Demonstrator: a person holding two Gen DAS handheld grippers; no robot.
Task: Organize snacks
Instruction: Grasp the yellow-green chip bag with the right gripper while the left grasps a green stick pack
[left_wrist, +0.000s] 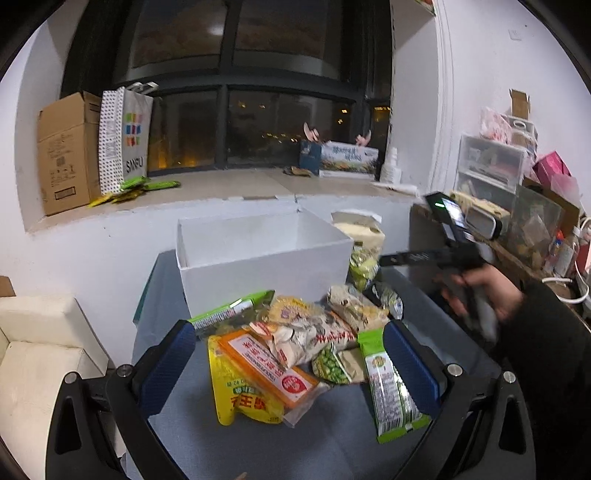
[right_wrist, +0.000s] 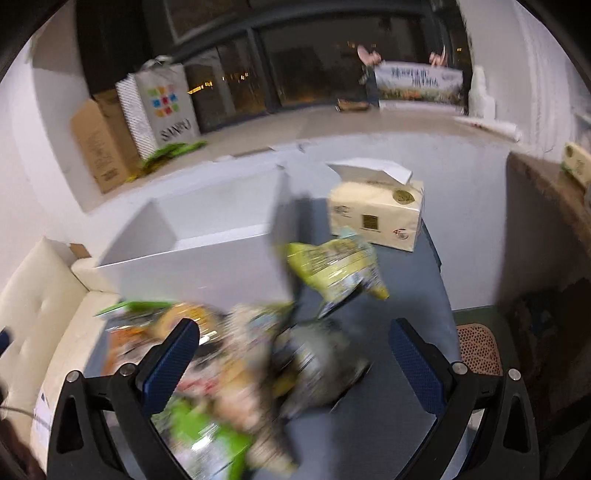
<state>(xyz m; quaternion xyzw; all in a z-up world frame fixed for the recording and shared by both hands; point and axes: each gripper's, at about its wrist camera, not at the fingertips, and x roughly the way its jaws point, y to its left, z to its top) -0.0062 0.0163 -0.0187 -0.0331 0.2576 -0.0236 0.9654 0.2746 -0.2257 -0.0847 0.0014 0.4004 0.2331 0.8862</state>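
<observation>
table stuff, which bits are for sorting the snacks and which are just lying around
For the job:
snack pile
white box
green-yellow packet

Just lying about:
tissue pack
cardboard box
SANFU bag
plastic drawers

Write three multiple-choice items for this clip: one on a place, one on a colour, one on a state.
1. Where is the white box relative to the snack pile?
A. Behind it
B. Under it
C. On the sill

2. What colour are the pads on the left gripper?
A. Red
B. Blue
C. White

3. How do the left gripper's jaws stand?
A. Shut on a packet
B. Open around the pile
C. Shut on nothing

Key: 1 A, the box stands on the table beyond the packets. 2 B, both pads show blue. 3 B, the jaws are spread wide with packets between them.
</observation>
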